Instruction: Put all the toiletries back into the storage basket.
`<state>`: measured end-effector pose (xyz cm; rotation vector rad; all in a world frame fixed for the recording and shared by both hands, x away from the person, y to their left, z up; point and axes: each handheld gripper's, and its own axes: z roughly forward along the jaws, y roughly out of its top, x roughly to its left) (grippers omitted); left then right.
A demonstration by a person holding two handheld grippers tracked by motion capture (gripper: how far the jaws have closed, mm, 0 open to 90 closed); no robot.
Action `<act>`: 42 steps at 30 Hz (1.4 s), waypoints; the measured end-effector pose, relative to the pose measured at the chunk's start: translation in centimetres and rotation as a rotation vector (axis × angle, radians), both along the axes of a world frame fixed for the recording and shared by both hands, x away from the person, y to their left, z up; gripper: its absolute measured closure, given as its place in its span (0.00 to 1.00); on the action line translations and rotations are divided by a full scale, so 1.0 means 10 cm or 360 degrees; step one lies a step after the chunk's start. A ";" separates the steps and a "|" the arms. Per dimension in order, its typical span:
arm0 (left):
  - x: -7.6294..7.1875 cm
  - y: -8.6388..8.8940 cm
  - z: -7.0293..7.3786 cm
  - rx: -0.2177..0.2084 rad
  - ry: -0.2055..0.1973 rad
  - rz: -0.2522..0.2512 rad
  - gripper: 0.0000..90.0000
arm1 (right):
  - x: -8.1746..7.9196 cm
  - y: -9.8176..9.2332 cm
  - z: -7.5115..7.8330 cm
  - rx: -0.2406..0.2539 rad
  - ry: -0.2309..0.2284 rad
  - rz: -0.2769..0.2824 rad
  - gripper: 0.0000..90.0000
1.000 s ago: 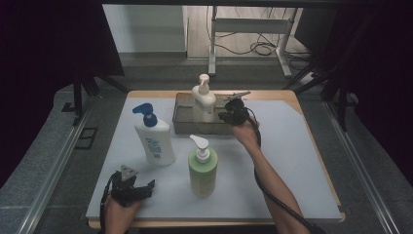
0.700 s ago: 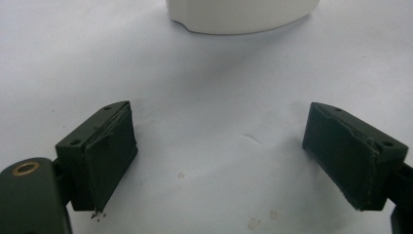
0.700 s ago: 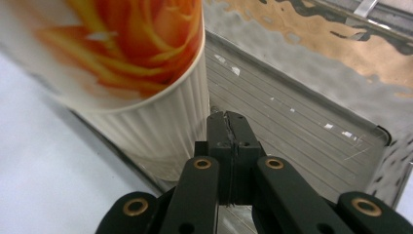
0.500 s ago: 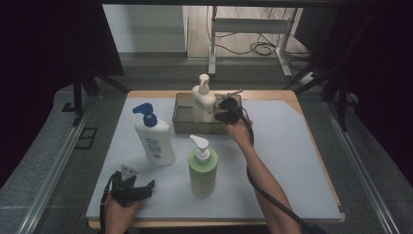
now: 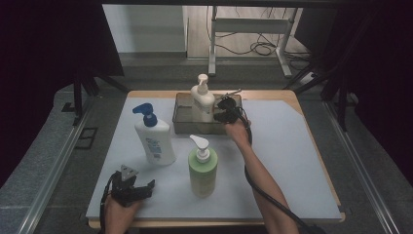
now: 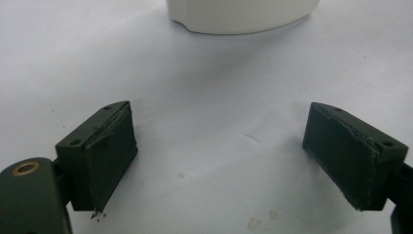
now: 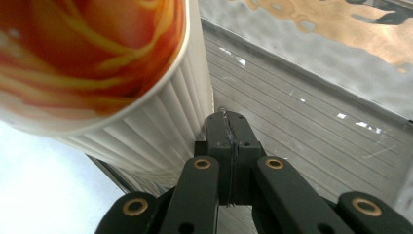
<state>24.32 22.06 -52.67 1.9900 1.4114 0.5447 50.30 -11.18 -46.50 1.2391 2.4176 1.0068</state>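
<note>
Right now the right tongs (image 5: 225, 110) are pressed together with nothing between them, their tips down inside the shallow grey metal tray (image 5: 182, 117) at the back of the bench (image 5: 292, 146), just beside the cream-white pump bottle with a ribbed base and an orange swirl label (image 5: 202, 100) that stands in that tray. In the right gripper view the closed tips (image 7: 228, 127) sit against the tray's ridged floor (image 7: 302, 131), next to the bottle's ribbed foot (image 7: 146, 141); whether they actually touch the bottle I cannot tell from this angle.

The risks I would judge from here:

1. A sideways nudge from the closed tongs could tip the tall, narrow bottle, since it stands free in the tray.
2. Pushing down or dragging on the ridged floor could shift the whole tray across the white mat.
3. Opening the tongs this close to the bottle could knock it towards the tray wall.

The left tongs (image 5: 130, 187) rest at the front edge of the bench with their pads (image 6: 109, 151) wide apart and empty. They are near the white bottle with a blue pump (image 5: 155, 139) and the green bottle with a white pump (image 5: 202, 168), so a careless sweep there could topple either one.
</note>
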 end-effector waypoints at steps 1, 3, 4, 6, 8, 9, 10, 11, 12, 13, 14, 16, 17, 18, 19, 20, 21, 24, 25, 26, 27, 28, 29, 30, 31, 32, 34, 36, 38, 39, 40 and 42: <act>0.00 0.00 0.00 0.0000 0.0000 0.0000 0.13 | 0.00 0.01 0.00 0.0005 0.0002 0.0002 1.00; 0.00 0.00 0.00 0.0000 0.0000 0.0000 0.13 | -0.01 0.04 -0.01 0.0009 0.0010 0.0006 1.00; 0.00 0.00 0.00 -0.0004 -0.0002 0.0002 0.13 | -0.01 0.05 -0.01 0.0009 0.0009 0.0008 1.00; 0.00 0.00 0.00 -0.0002 -0.0002 0.0002 0.13 | -0.01 0.07 -0.01 0.0010 0.0012 0.0015 1.00; 0.00 0.00 0.00 -0.0003 -0.0001 0.0001 0.13 | -0.01 0.08 -0.01 0.0006 0.0009 0.0018 1.00; 0.00 0.00 0.00 -0.0003 -0.0001 0.0000 0.13 | -0.01 0.10 -0.01 0.0003 0.0007 0.0017 1.00; 0.00 0.00 0.00 -0.0003 -0.0001 0.0000 0.13 | -0.01 0.10 -0.01 0.0003 0.0007 0.0017 1.00; 0.00 0.00 0.00 -0.0003 -0.0001 0.0000 0.13 | -0.01 0.11 -0.01 0.0003 0.0005 0.0020 1.00; 0.00 0.00 0.00 -0.0003 0.0000 0.0000 0.13 | -0.01 0.13 -0.01 0.0005 0.0004 0.0022 1.00; 0.00 0.00 0.00 -0.0003 0.0000 0.0001 0.13 | -0.01 0.13 -0.01 0.0002 0.0001 0.0023 1.00; 0.00 0.00 0.00 -0.0003 -0.0001 0.0001 0.13 | -0.01 0.14 -0.01 0.0004 0.0003 0.0025 1.00; 0.00 0.00 0.00 -0.0002 -0.0001 0.0001 0.13 | -0.01 0.16 -0.01 0.0003 0.0002 0.0027 1.00; 0.00 0.00 0.00 -0.0003 0.0000 0.0001 0.13 | -0.01 0.17 -0.01 0.0004 0.0005 0.0029 1.00; 0.00 0.00 0.00 -0.0003 -0.0001 0.0001 0.13 | -0.01 0.17 -0.01 0.0002 0.0004 0.0030 1.00; 0.00 0.00 0.00 -0.0003 -0.0001 0.0001 0.13 | -0.01 0.18 -0.01 0.0003 0.0004 0.0035 1.00; 0.00 0.00 0.00 -0.0002 0.0000 0.0001 0.13 | -0.01 0.19 -0.01 0.0003 0.0006 0.0035 1.00; 0.00 0.00 0.00 -0.0002 0.0000 0.0001 0.13 | -0.01 0.19 -0.01 0.0003 0.0006 0.0035 1.00; 0.00 0.00 0.00 -0.0003 0.0000 0.0000 0.13 | -0.01 0.22 -0.01 0.0006 0.0005 0.0043 1.00; 0.00 0.00 0.00 -0.0003 0.0000 0.0000 0.13 | -0.01 0.23 -0.02 0.0005 -0.0002 0.0047 0.99; 0.00 0.00 0.00 -0.0003 -0.0001 0.0002 0.13 | -0.01 0.24 -0.02 0.0007 -0.0002 0.0050 1.00; 0.00 0.00 0.00 -0.0003 0.0000 0.0000 0.13 | -0.01 0.25 -0.02 0.0007 -0.0002 0.0051 0.99; 0.00 0.00 0.00 -0.0003 0.0000 0.0001 0.13 | -0.01 0.26 -0.02 0.0008 0.0001 0.0054 0.99; 0.00 0.00 0.00 -0.0003 0.0000 0.0000 0.13 | -0.01 0.27 -0.02 0.0007 -0.0001 0.0059 0.99; 0.00 0.00 0.00 -0.0003 0.0000 0.0000 0.13 | -0.01 0.28 -0.02 0.0007 0.0001 0.0057 0.99; 0.00 0.00 0.00 -0.0002 -0.0001 0.0001 0.13 | -0.01 0.29 -0.03 0.0007 0.0003 0.0063 0.99; 0.00 0.00 0.00 -0.0002 -0.0001 0.0001 0.13 | -0.01 0.30 -0.03 0.0006 0.0002 0.0064 0.99; 0.00 0.00 0.00 -0.0002 -0.0001 0.0001 0.13 | -0.01 0.32 -0.03 0.0010 0.0007 0.0070 0.99; 0.00 0.00 0.00 -0.0002 -0.0001 0.0001 0.13 | -0.02 0.34 -0.03 0.0012 0.0014 0.0071 0.99; 0.00 0.00 0.00 -0.0002 -0.0001 0.0001 0.13 | -0.02 0.37 -0.04 0.0008 0.0014 0.0080 0.99; 0.00 0.00 0.00 -0.0002 -0.0001 0.0001 0.13 | -0.02 0.39 -0.04 0.0007 0.0012 0.0083 0.99; 0.00 0.00 0.00 -0.0003 0.0000 0.0000 0.13 | -0.02 0.40 -0.04 0.0008 0.0015 0.0087 0.99; 0.00 0.00 0.00 -0.0002 -0.0001 0.0001 0.13 | -0.03 0.43 -0.04 0.0002 0.0010 0.0094 0.99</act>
